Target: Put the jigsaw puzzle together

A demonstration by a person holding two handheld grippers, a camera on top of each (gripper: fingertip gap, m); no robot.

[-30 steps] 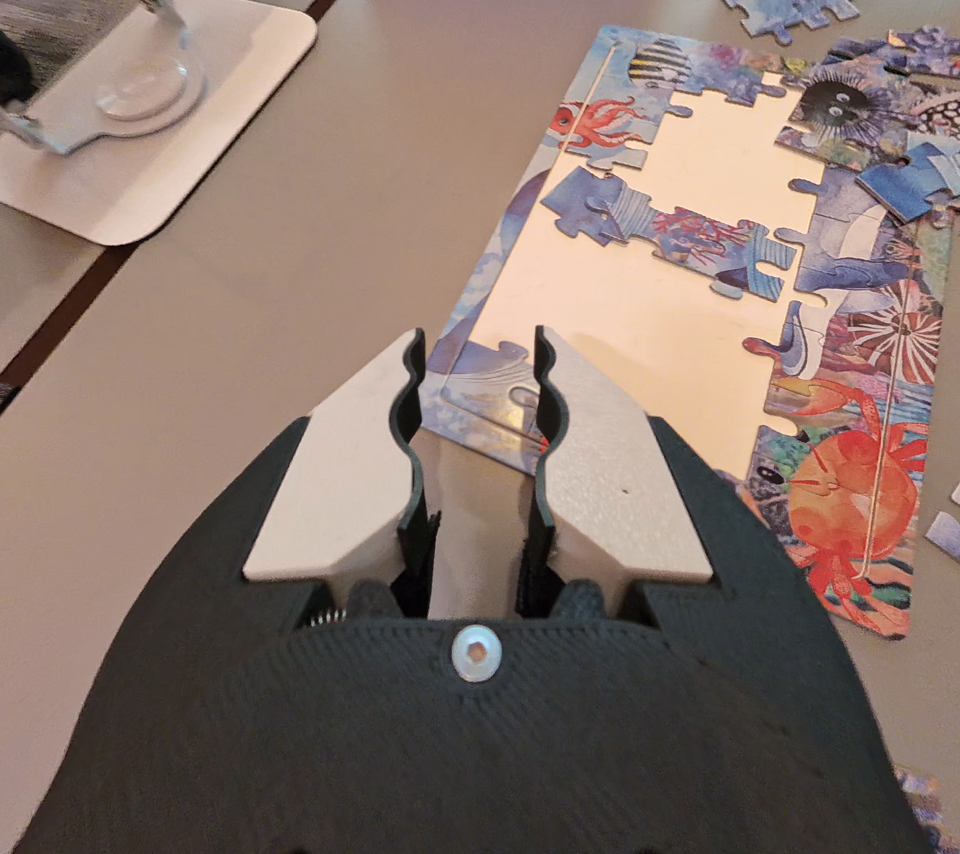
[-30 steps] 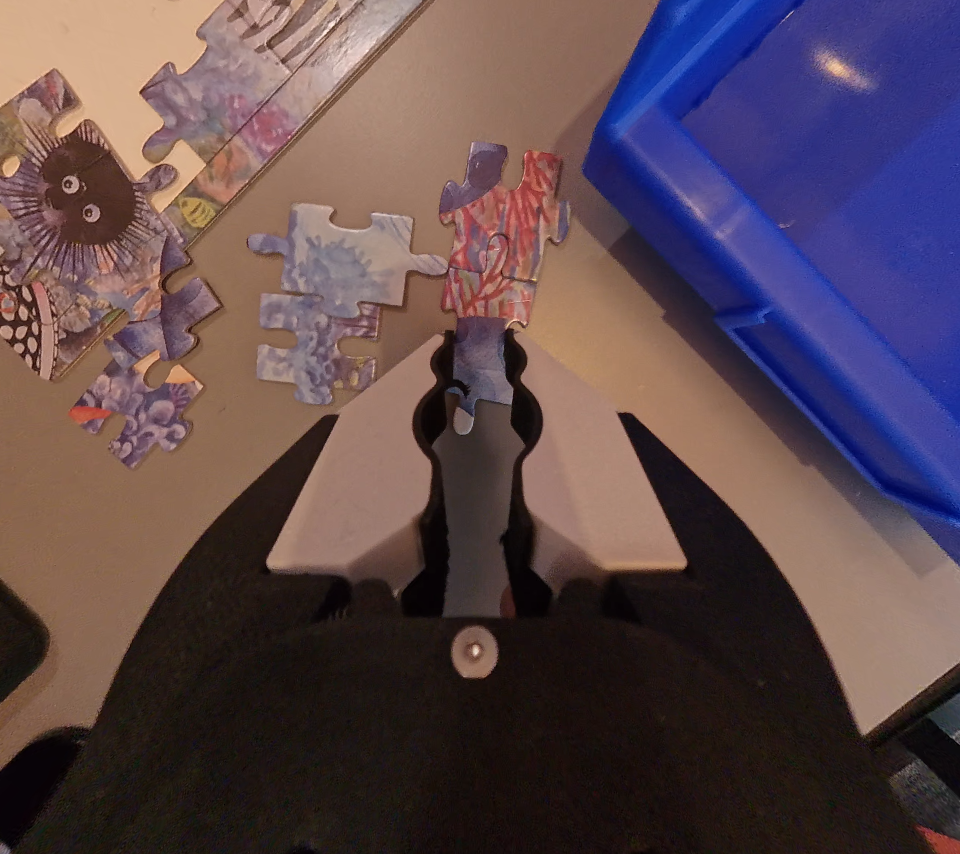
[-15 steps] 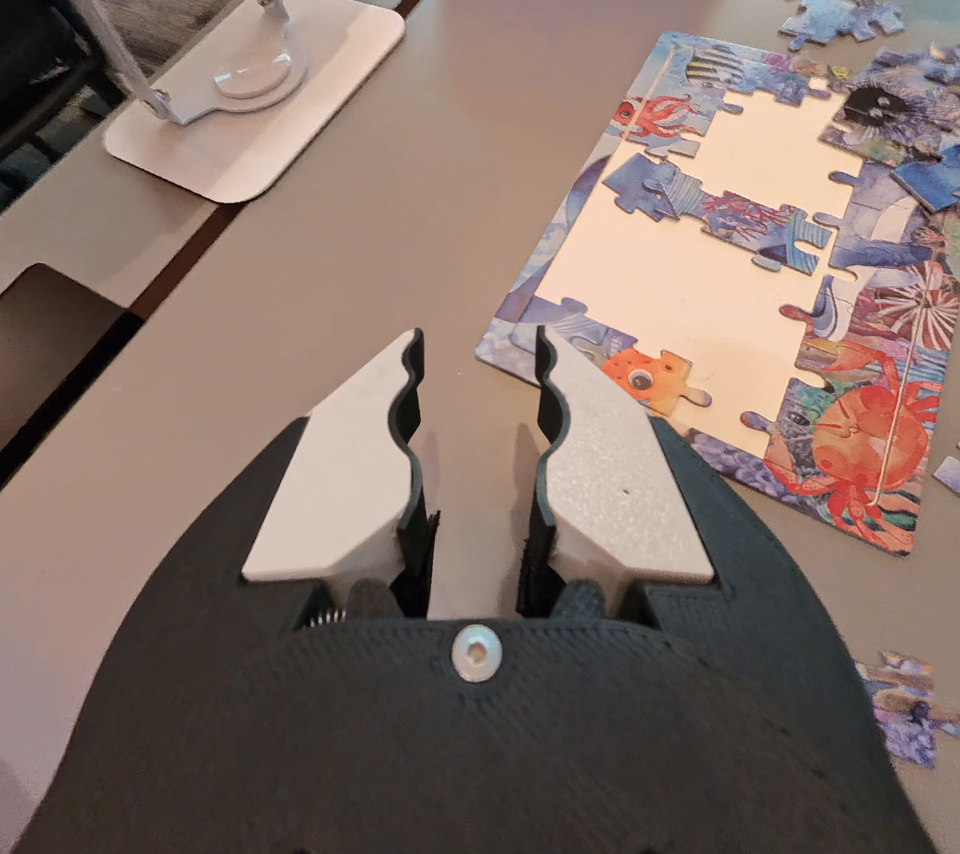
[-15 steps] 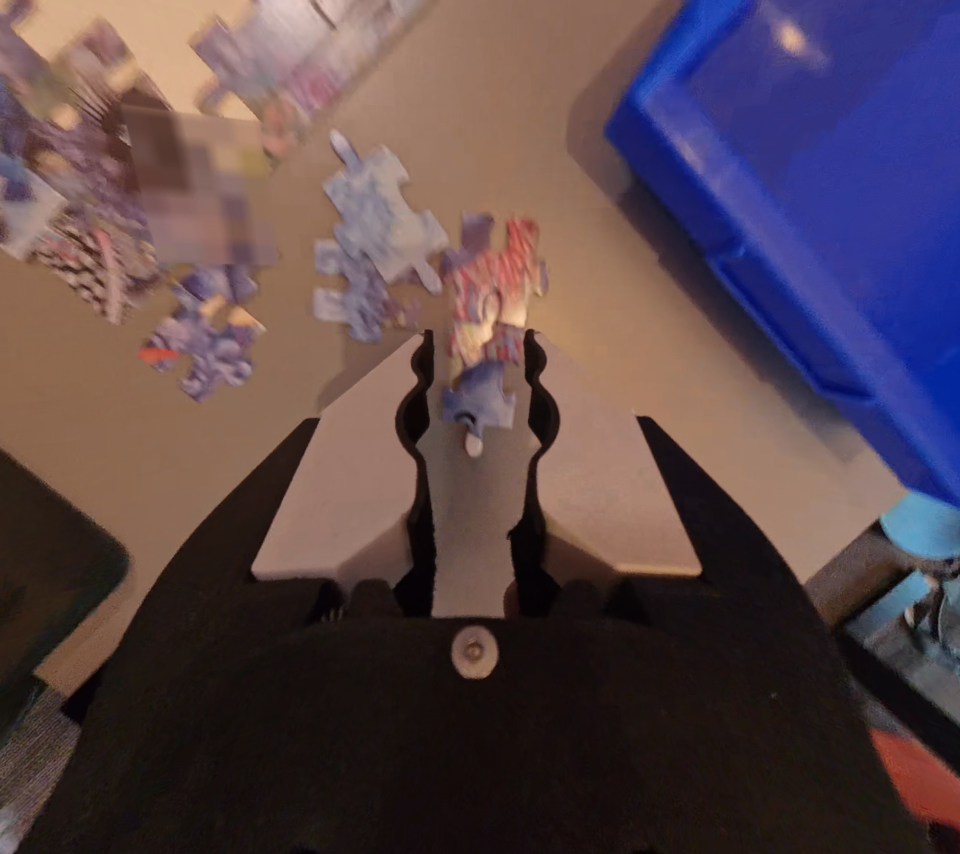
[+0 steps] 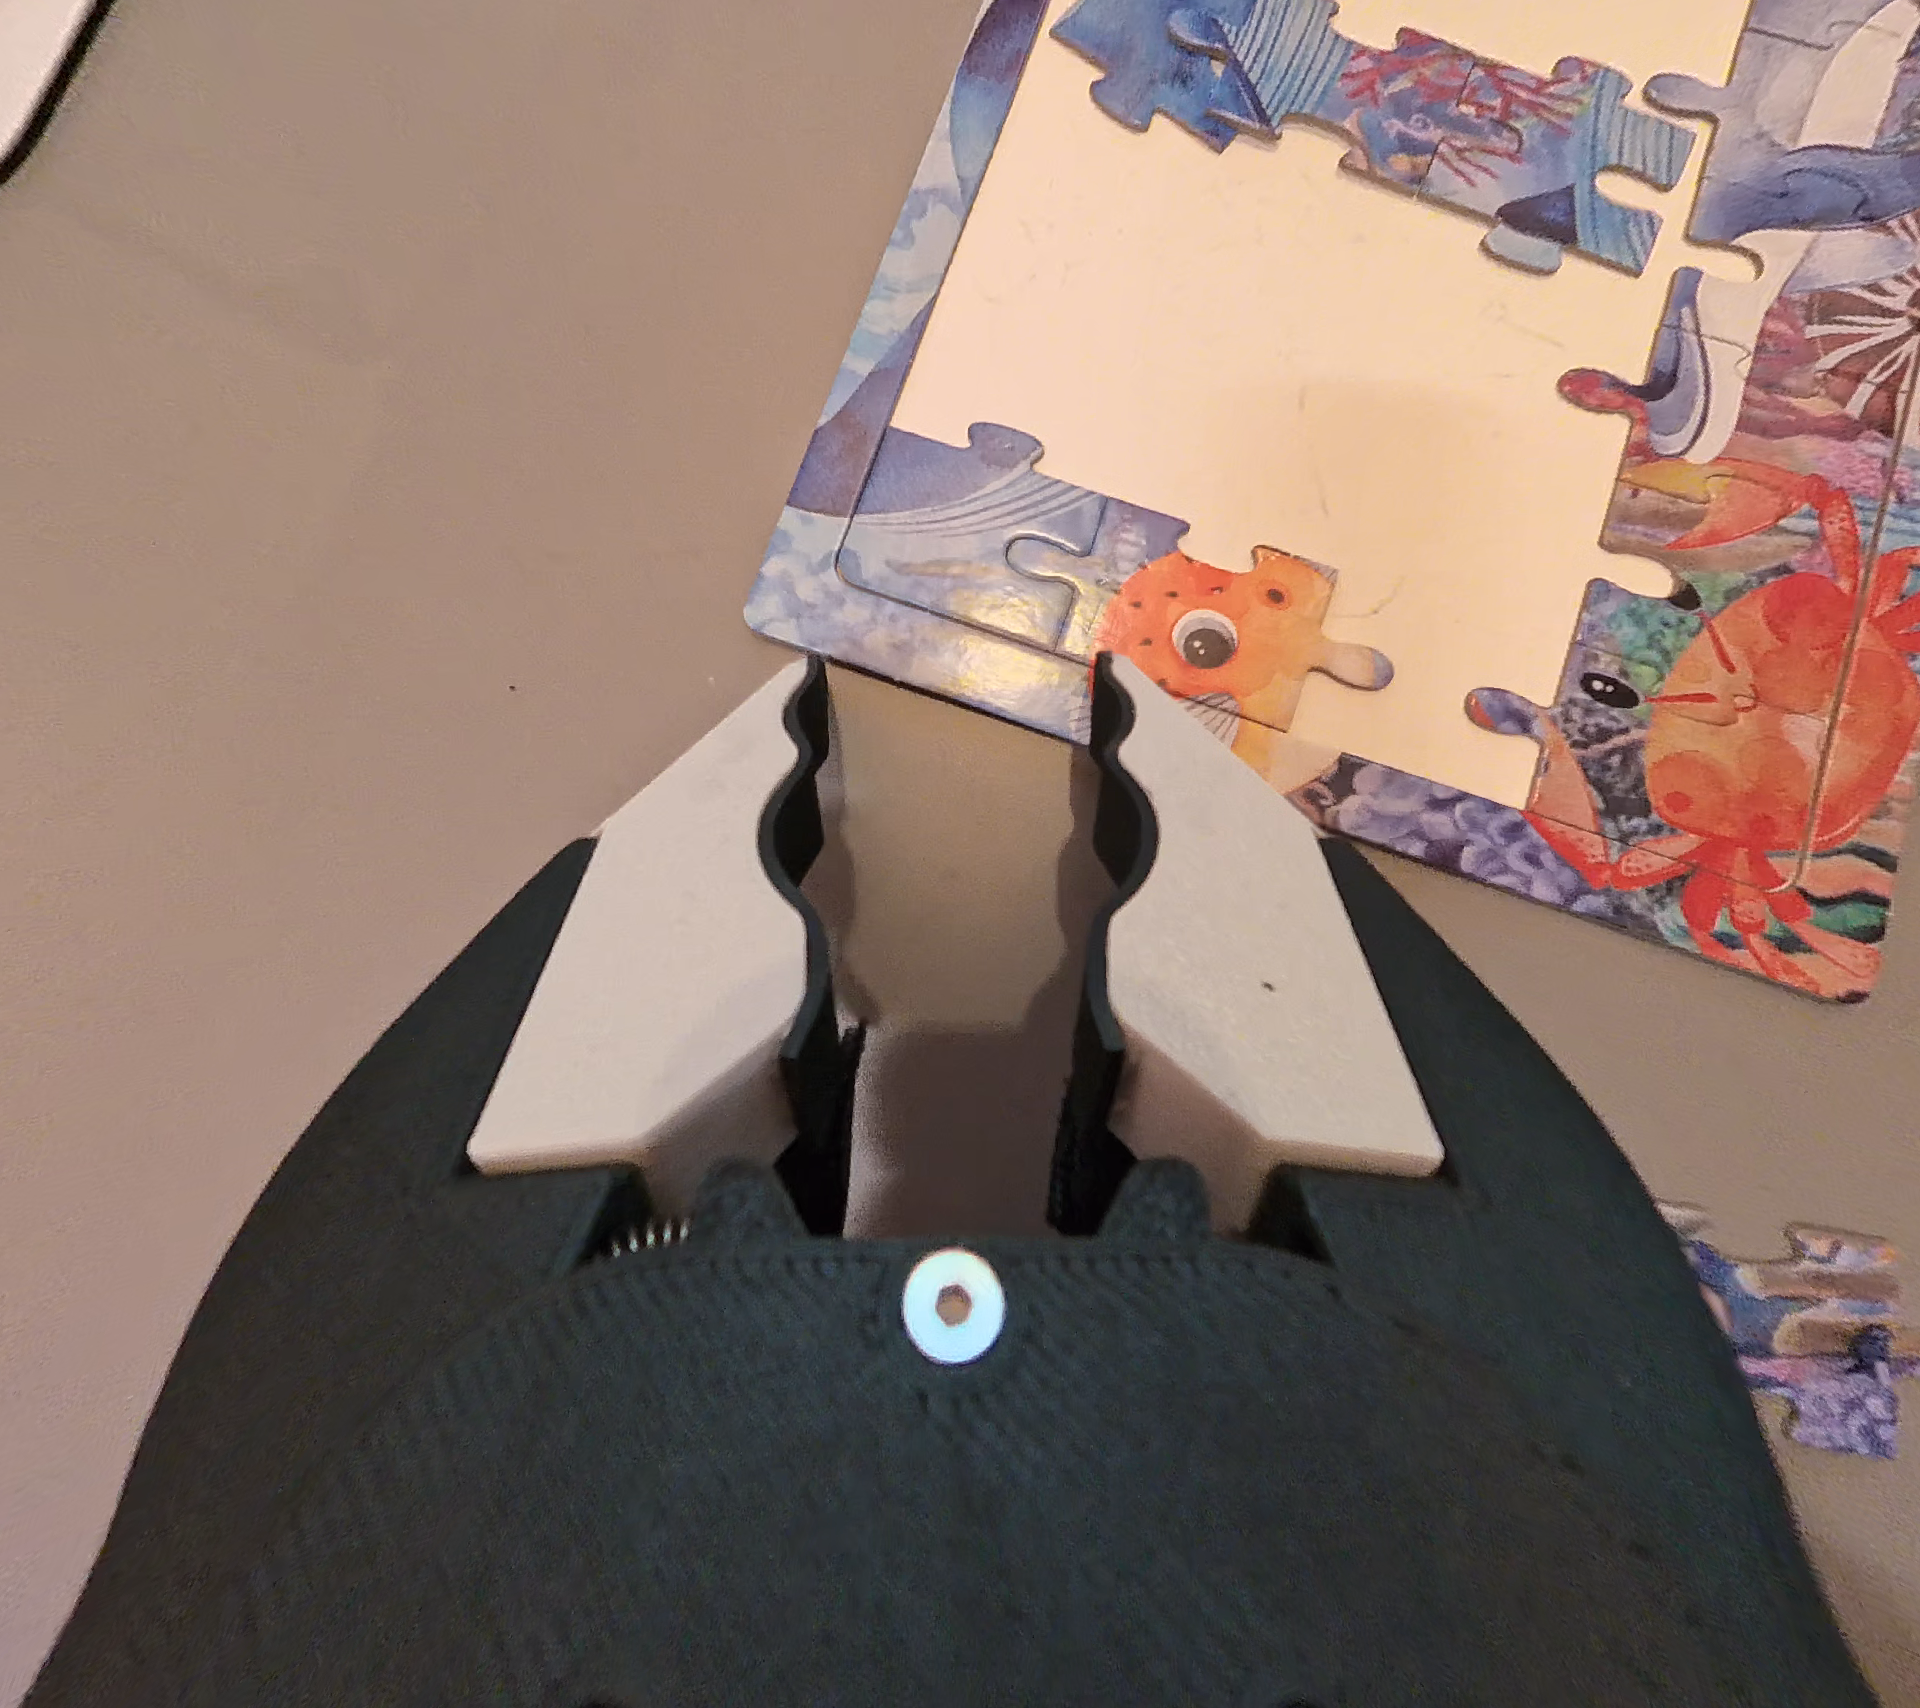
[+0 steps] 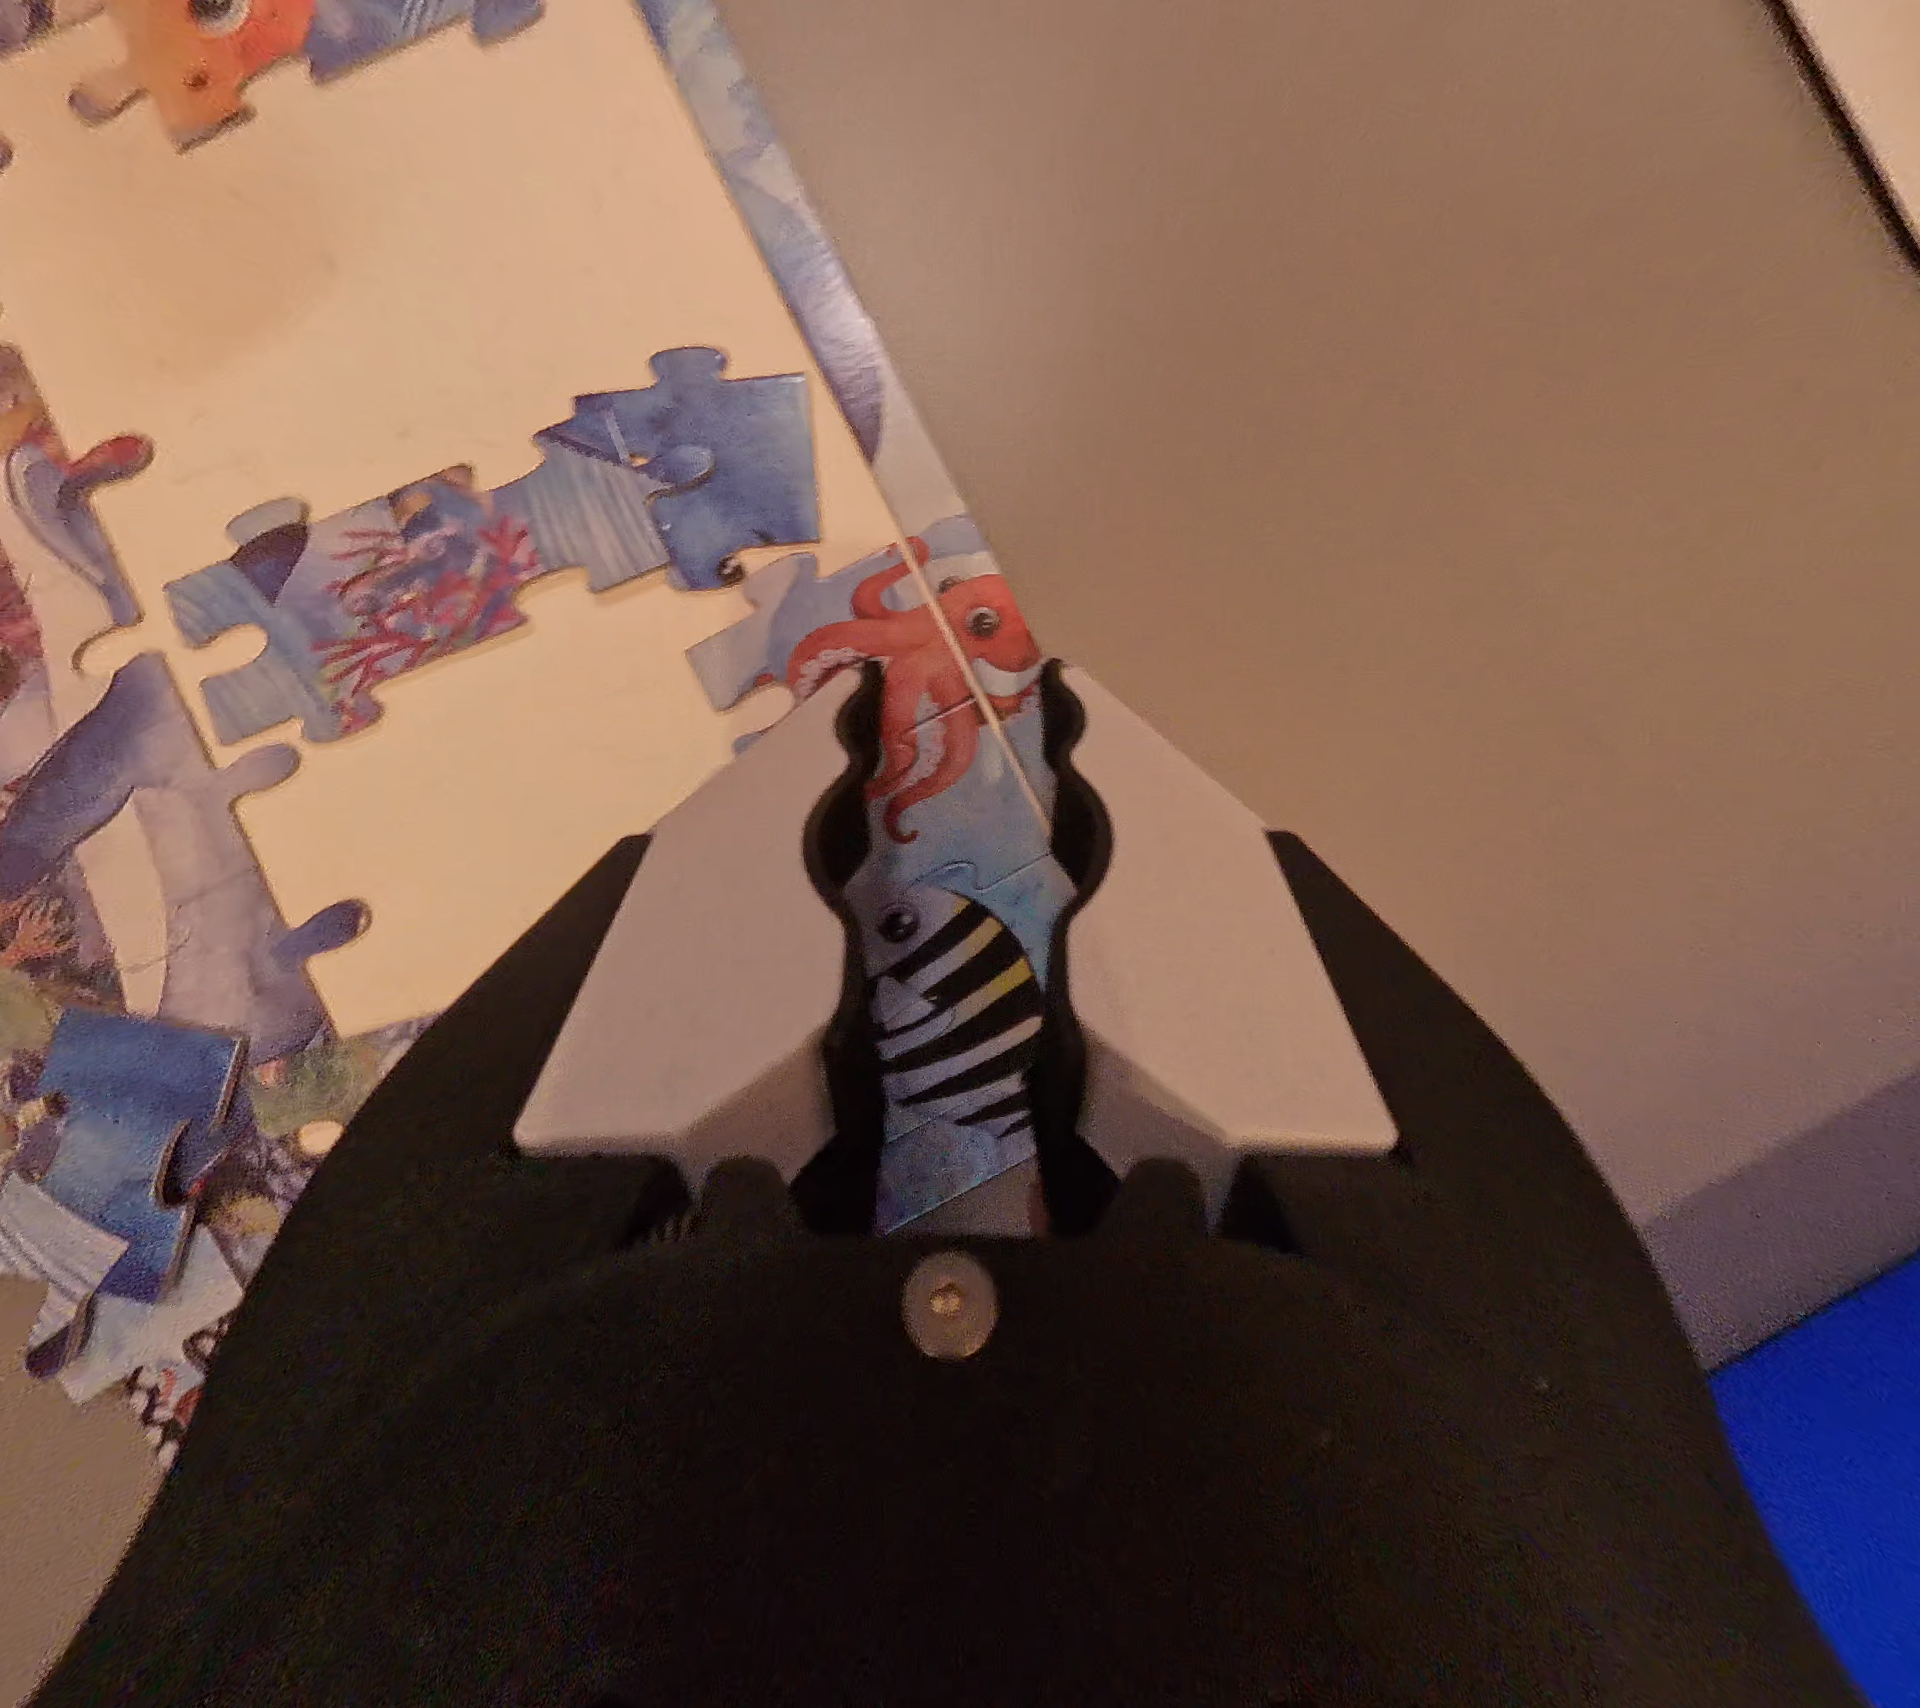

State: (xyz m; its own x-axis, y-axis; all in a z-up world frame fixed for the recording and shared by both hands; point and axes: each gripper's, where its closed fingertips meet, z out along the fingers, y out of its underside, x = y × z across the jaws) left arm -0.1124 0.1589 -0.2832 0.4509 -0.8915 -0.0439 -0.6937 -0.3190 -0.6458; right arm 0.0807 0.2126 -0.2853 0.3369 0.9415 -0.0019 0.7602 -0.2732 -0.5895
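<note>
Hovering over the puzzle tray (image 6: 821, 308), the right gripper (image 6: 961, 682) has its jaws parted with nothing between them; the octopus piece (image 6: 925, 650) and the striped fish piece (image 6: 945, 983) seen through the gap lie seated along the tray's border below. The left gripper (image 5: 961, 687) is likewise parted and empty, its tips just beside the tray's near corner, close to the orange pufferfish piece (image 5: 1226, 630) fitted into that border. Inside the tray (image 5: 1195, 370) a joined strip of coral pieces (image 5: 1371, 100) lies loose on the bare cream floor, not locked to either side; a loose blue piece (image 6: 135, 1118) rests on top of assembled sections at the tray's far side, and a spare piece (image 5: 1829, 1346) sits on the table (image 5: 416, 308) outside the tray. The main risk, as I judge it, is a gripper tip catching the tray's thin rim or the loose strip: the board looks light, so a nudge could slide it or pop seated border pieces. Pinching a flat piece edge-on may also fail or bend a tab.
</note>
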